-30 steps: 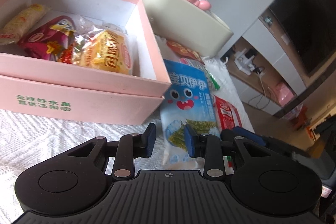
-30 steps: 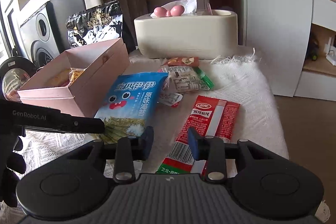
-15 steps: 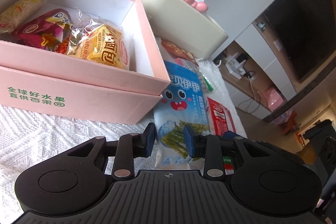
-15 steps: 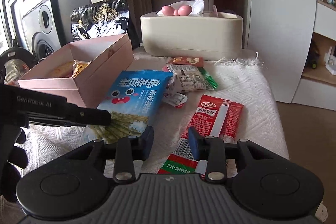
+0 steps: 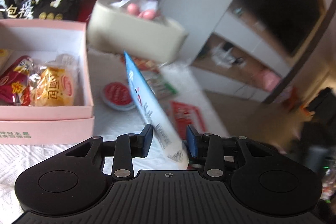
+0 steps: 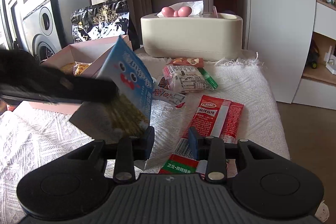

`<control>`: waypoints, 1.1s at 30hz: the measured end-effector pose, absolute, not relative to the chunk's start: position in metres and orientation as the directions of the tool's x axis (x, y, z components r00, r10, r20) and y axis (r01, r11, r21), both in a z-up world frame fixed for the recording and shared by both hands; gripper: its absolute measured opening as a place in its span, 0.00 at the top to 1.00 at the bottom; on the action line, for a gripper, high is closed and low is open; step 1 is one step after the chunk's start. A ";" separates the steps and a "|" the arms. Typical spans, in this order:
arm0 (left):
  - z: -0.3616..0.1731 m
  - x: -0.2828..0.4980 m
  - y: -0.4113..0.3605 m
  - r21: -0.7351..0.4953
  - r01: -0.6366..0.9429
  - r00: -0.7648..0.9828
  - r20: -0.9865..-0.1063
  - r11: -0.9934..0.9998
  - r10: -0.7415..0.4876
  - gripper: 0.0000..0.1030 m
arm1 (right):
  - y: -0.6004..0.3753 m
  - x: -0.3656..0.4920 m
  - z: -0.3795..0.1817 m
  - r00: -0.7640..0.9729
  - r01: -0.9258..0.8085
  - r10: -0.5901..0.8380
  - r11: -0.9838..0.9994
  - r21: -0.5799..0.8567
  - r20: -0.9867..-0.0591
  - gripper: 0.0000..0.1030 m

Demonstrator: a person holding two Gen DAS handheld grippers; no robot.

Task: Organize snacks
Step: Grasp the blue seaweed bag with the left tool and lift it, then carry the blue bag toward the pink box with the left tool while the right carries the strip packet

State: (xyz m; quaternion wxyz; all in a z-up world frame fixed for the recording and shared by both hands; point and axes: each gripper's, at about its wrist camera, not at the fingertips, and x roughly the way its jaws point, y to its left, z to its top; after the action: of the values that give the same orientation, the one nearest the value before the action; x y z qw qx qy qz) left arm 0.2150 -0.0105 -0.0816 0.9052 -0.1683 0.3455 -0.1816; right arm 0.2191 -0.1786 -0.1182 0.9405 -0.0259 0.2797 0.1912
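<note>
My left gripper holds a blue seaweed snack bag between its fingers and has it lifted off the cloth, on edge; the jaws look wide, and only the left pad seems to touch it. In the right wrist view the bag hangs tilted beside the pink box, with the left gripper's black body in front of it. The pink box holds several wrapped snacks. My right gripper is open and empty above a red spicy-strip packet.
A cream tissue box stands at the back, a black bag behind the pink box. Small packets and a sachet lie mid-cloth. A round red-lidded cup lies by the box. The table's right edge drops to the floor.
The left gripper has taken up the blue bag and lifted it off the cloth, tilting it on edge. The red-lidded cup under it now shows. The right gripper has barely moved.
</note>
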 end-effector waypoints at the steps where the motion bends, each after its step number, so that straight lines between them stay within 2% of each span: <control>1: -0.086 0.220 -0.011 -0.430 0.194 0.693 -0.576 0.882 -0.433 0.62 | -0.179 0.219 -0.118 0.770 -0.374 0.345 0.925 0.059 -0.536 0.65; 8: -0.103 0.233 -0.010 -0.461 0.183 0.678 -0.580 0.868 -0.451 0.62 | -0.180 0.220 -0.118 0.769 -0.375 0.348 0.925 0.063 -0.535 0.65; 10: -0.106 0.235 -0.010 -0.466 0.197 0.667 -0.580 0.862 -0.467 0.65 | -0.180 0.219 -0.118 0.770 -0.374 0.348 0.925 0.064 -0.535 0.65; 12: -0.110 0.237 -0.009 -0.478 0.200 0.651 -0.588 0.855 -0.481 0.75 | -0.180 0.219 -0.118 0.770 -0.374 0.347 0.925 0.063 -0.535 0.65; 17: -0.118 0.239 0.001 -0.521 0.194 0.637 -0.578 0.831 -0.511 0.75 | -0.180 0.219 -0.118 0.771 -0.376 0.348 0.925 0.059 -0.534 0.63; 21: -0.123 0.233 0.009 -0.539 0.186 0.642 -0.567 0.822 -0.517 0.76 | -0.185 0.215 -0.114 0.802 -0.335 0.317 0.940 0.058 -0.507 0.53; 24: -0.126 0.233 0.011 -0.546 0.172 0.645 -0.566 0.820 -0.513 0.76 | -0.192 0.209 -0.108 0.852 -0.271 0.260 0.962 0.043 -0.454 0.34; 25: -0.125 0.232 0.010 -0.541 0.177 0.649 -0.564 0.822 -0.511 0.76 | -0.193 0.210 -0.107 0.863 -0.245 0.235 0.969 0.037 -0.447 0.31; 27: -0.123 0.230 0.010 -0.537 0.184 0.653 -0.559 0.823 -0.511 0.77 | -0.194 0.218 -0.109 0.861 -0.208 0.198 0.978 0.032 -0.469 0.31; 31: -0.122 0.228 0.010 -0.549 0.181 0.652 -0.554 0.816 -0.518 0.77 | -0.197 0.242 -0.117 0.794 -0.174 0.192 0.981 0.087 -0.577 0.31; 33: -0.123 0.226 0.012 -0.556 0.182 0.652 -0.549 0.811 -0.523 0.78 | -0.197 0.244 -0.120 0.782 -0.167 0.189 0.982 0.092 -0.594 0.31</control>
State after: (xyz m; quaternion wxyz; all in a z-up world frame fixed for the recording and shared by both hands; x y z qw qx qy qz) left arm 0.2261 0.0125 -0.1227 0.8785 -0.2332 0.3655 -0.2006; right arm 0.2440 -0.1966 -0.1203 0.9437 0.0172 0.3167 0.0945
